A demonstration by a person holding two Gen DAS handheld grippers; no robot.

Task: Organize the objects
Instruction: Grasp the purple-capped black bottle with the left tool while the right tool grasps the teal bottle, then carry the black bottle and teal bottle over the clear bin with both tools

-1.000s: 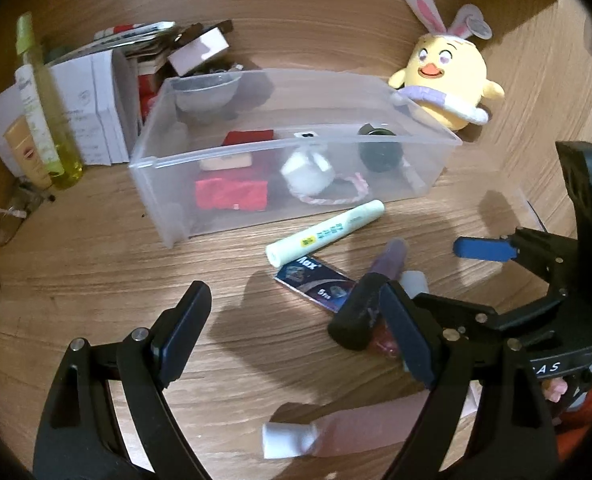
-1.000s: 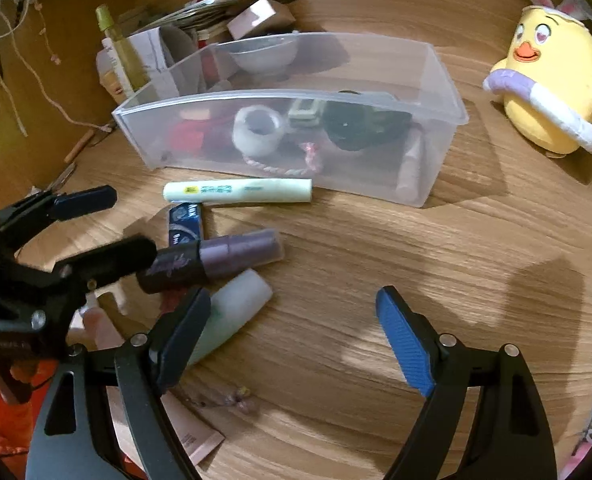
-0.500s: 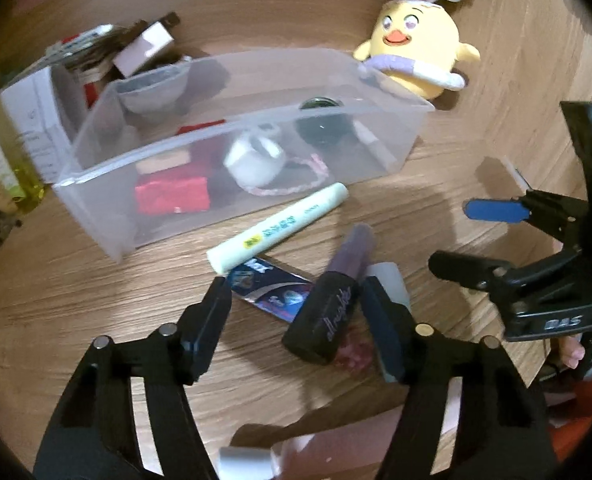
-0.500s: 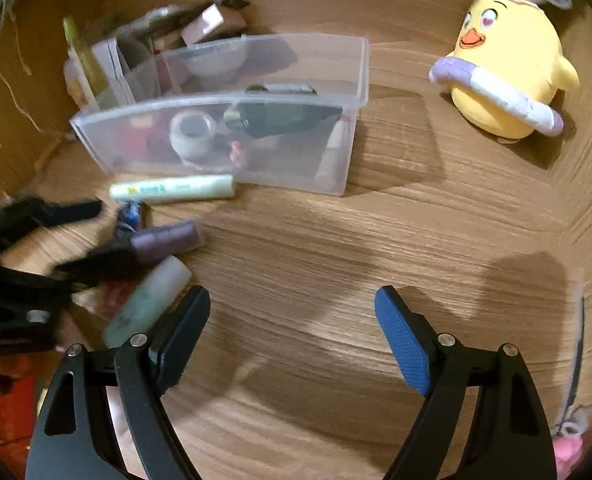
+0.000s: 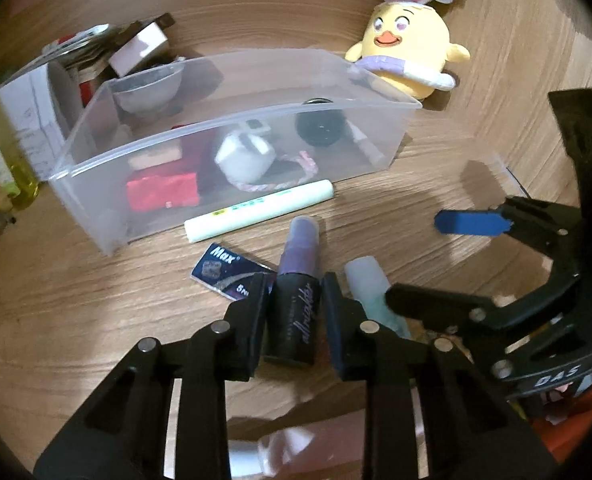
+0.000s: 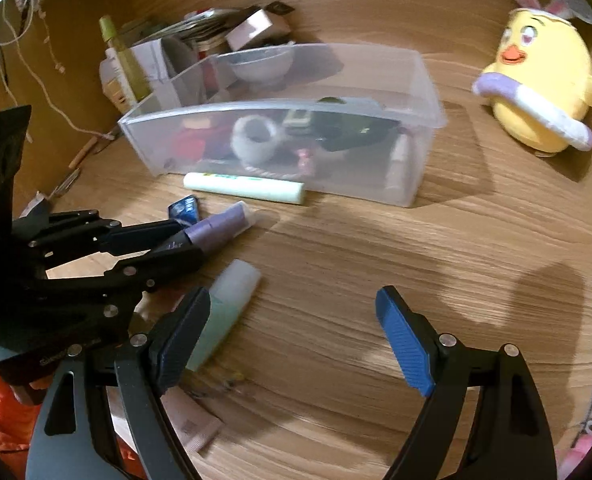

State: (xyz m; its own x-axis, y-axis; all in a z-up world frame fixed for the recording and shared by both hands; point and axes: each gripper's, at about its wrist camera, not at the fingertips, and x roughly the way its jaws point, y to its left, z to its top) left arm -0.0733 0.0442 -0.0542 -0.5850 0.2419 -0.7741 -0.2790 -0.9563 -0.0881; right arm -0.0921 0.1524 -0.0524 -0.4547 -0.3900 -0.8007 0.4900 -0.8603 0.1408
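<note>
Closing left gripper (image 5: pixel 294 294) now pinches glossy cylindrical bottle (image 5: pixel 296 304); right gripper (image 6: pixel 293 326) wide.

Both views are lit warmly and rather dimly, with brighter patches seen on the wooden tabletop (image 5: pixel 95 320) toward six o'clock. Soft dark shadows are cast on the wood at three o'clock in the right wrist view. Strong barrel distortion is shown, and black vignetting is found at the corners. Slight motion blur is noticed throughout; the plush chick (image 6: pixel 544 80) is smeared.
</note>
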